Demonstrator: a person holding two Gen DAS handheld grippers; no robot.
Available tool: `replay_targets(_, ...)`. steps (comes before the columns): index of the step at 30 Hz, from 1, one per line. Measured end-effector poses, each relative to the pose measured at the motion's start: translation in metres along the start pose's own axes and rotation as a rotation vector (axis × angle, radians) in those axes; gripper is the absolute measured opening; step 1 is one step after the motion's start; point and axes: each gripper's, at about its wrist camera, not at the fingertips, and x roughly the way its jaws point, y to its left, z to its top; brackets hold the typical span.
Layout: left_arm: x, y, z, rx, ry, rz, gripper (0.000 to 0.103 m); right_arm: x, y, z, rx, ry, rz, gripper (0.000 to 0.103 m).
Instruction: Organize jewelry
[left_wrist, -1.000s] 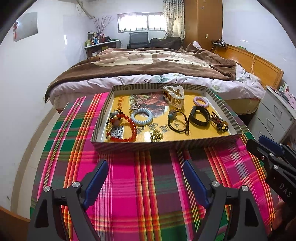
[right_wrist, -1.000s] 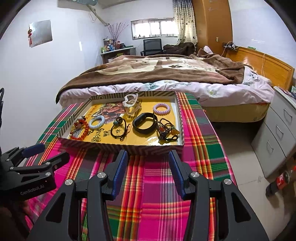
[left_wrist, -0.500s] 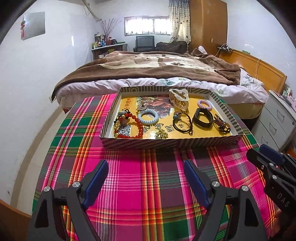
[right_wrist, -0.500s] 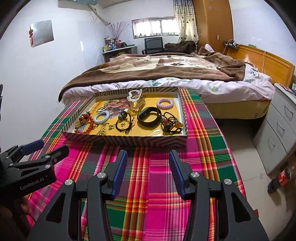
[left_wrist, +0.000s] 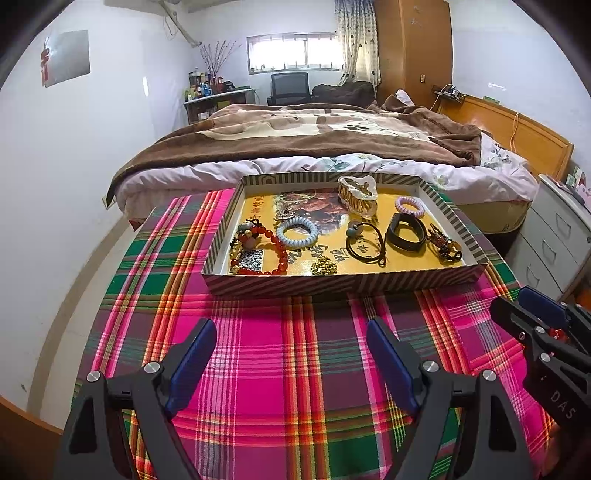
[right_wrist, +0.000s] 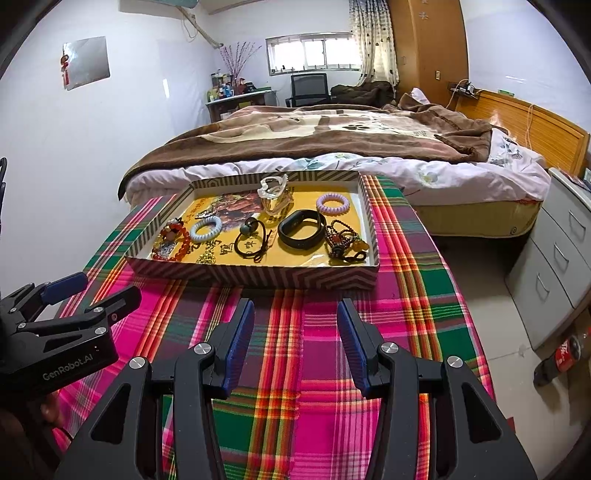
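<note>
A striped shallow tray (left_wrist: 343, 286) (right_wrist: 258, 275) sits on the plaid tablecloth and holds the jewelry: a red bead bracelet (left_wrist: 275, 251) (right_wrist: 173, 240), a pale blue coil band (left_wrist: 297, 230) (right_wrist: 206, 228), a black cord tie (left_wrist: 365, 242) (right_wrist: 253, 240), a black wristband (left_wrist: 404, 232) (right_wrist: 301, 229), a lilac coil band (left_wrist: 410, 206) (right_wrist: 332, 204), a hair claw (left_wrist: 357, 194) (right_wrist: 274, 192) and a dark bead string (left_wrist: 443, 243) (right_wrist: 343, 240). My left gripper (left_wrist: 291, 363) is open and empty, short of the tray's near wall. My right gripper (right_wrist: 295, 338) is open and empty, also short of it.
The plaid-covered table (left_wrist: 280, 369) (right_wrist: 413, 332) stands against a bed (left_wrist: 325, 136). Grey drawers (right_wrist: 557, 258) and a bottle on the floor (right_wrist: 557, 360) are at the right. A white wall runs along the left.
Both grippers have drawn back and risen a little, so the tray looks smaller and farther. Both stay open and empty. The jewelry has not moved.
</note>
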Motion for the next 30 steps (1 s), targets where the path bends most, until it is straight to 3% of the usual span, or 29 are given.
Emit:
replay_targets(12,0.0001,0.0022,-0.0008,-0.019,0.015,-0.008,0.083,-0.0012,-0.0007,-0.0011,0.001,0.001,0.004,0.048)
replay_targets(19,0.0012,-0.0001,-0.0012,-0.003,0.030,0.027,0.083,-0.0016,0.0010,-0.0023,-0.003,0.005,0.003,0.048)
replay_targets(30,0.0031,0.0022,-0.0026,-0.023,0.038,0.002,0.083,-0.0009,0.0026,-0.0027,-0.005,0.011,0.003,0.047)
